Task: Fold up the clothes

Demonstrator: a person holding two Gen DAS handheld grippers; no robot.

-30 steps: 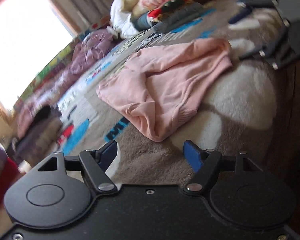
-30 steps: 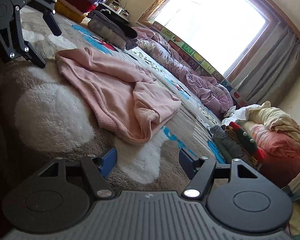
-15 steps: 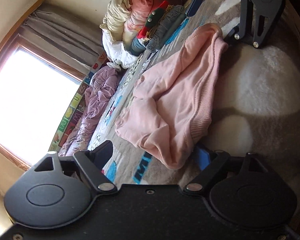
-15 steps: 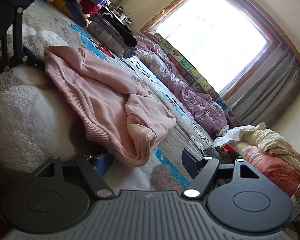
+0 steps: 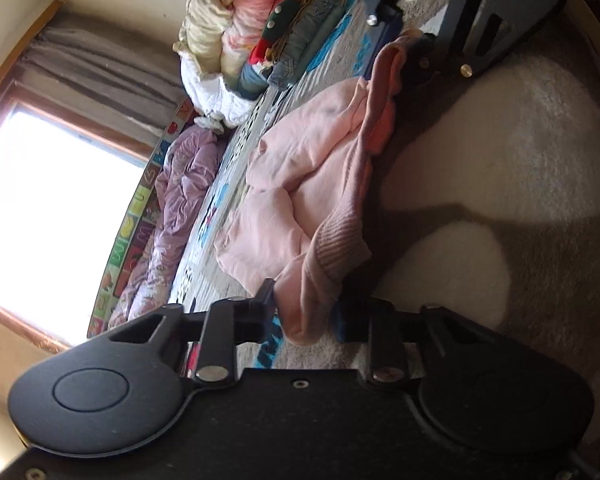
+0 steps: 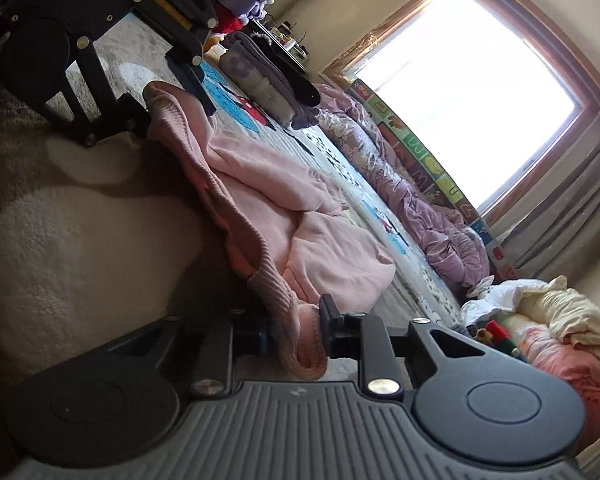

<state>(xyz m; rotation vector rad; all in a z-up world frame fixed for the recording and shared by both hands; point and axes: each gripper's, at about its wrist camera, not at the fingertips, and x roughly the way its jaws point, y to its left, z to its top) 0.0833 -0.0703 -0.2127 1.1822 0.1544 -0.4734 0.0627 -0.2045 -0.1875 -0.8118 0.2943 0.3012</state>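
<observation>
On grey-and-white shaggy rug (image 5: 532, 152): crumpled pink ribbed-hem knit sweater (image 5: 300, 184). Left gripper (image 5: 306, 312) jaws just closed, pinching one hem corner. Right gripper (image 6: 296, 332) jaws just closed, pinching opposite hem corner. Sweater between both, mostly lying on rug.

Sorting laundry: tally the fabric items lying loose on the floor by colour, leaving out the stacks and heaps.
Pink: 1, pink knit sweater pinched by the left gripper and right gripper.
Purple: 1, crumpled purple quilt under the window.
Total: 2

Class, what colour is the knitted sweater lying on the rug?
Pale pink sweater, clearest in the left wrist view.
</observation>
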